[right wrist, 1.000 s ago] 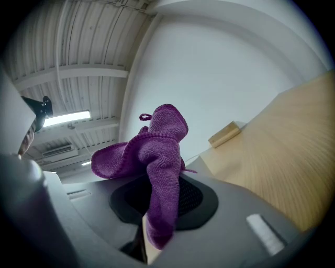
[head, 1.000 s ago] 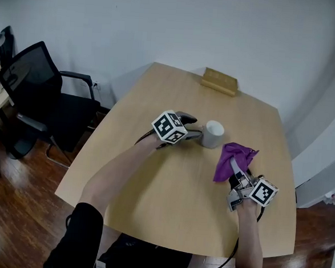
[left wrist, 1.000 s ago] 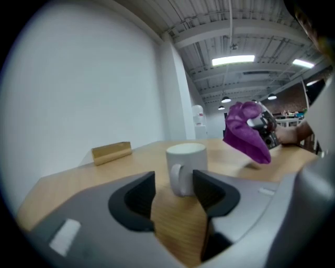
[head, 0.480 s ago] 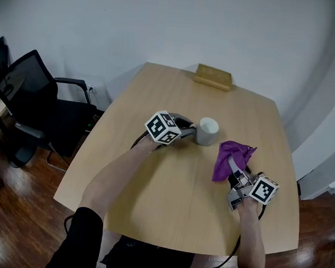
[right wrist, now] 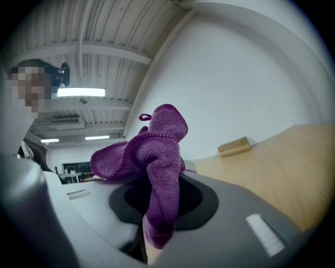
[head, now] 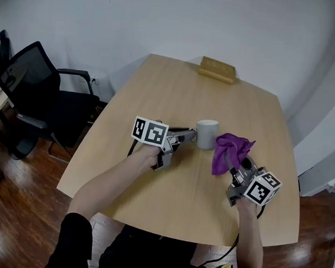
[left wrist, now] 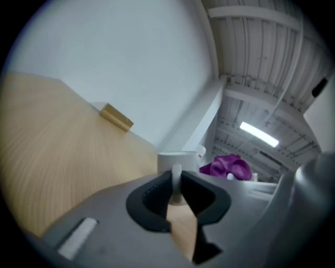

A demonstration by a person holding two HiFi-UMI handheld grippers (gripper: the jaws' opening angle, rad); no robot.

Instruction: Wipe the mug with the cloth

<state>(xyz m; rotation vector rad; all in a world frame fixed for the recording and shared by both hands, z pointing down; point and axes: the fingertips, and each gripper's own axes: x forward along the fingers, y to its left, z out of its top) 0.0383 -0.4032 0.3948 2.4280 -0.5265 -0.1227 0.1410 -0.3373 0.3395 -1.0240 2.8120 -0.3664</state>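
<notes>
Purple cloth (head: 230, 152) clamped in right tool (head: 237, 171), left tool (head: 187, 136) jaws just closing, gripping white mug (head: 207, 133) handle

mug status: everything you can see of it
White glossy mug, ceramic-looking, plain, upright, open top up, at the wooden table's middle. Its thin handle faces the left tongs, which have just been closing and pinch it. The right tongs' purple cloth hangs close beside; contact unclear.
</notes>
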